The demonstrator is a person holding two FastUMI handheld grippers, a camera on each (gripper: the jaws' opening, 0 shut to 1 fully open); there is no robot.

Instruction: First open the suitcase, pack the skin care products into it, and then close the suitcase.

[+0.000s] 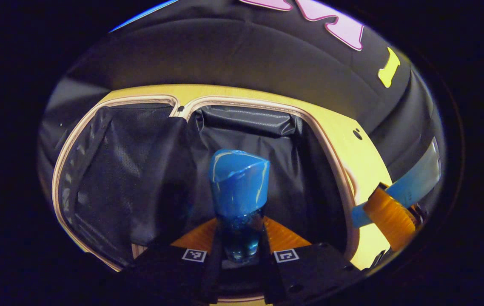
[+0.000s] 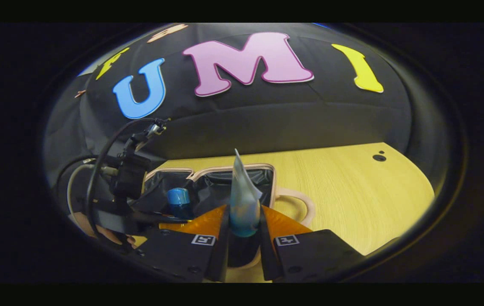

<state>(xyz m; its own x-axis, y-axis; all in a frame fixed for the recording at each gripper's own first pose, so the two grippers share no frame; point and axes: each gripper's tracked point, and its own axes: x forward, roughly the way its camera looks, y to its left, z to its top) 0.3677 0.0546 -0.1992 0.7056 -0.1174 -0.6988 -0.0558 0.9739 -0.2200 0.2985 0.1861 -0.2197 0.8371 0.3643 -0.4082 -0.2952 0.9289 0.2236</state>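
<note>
Suitcase (image 1: pixel 335 140) lies open on the table (image 2: pixel 352 191), and the left gripper (image 1: pixel 240 238) is clamped on a blue bottle (image 1: pixel 238 182) above the dark lining for a clean drop, while the right gripper (image 2: pixel 244 231), just beside, pinches a tube (image 2: pixel 242 199), next in line.

The open suitcase (image 1: pixel 335 144) with dark fabric lining lies on the pale wooden table (image 2: pixel 344 187), its 2 halves side by side. A blue-capped bottle (image 1: pixel 238 187) sits between the left gripper (image 1: pixel 239 238) fingers, over the suitcase's right half. A flat-ended squeeze tube (image 2: pixel 242 199) sits between the right gripper (image 2: pixel 243 231) fingers, right of the bottle, near the suitcase's right edge.
</note>
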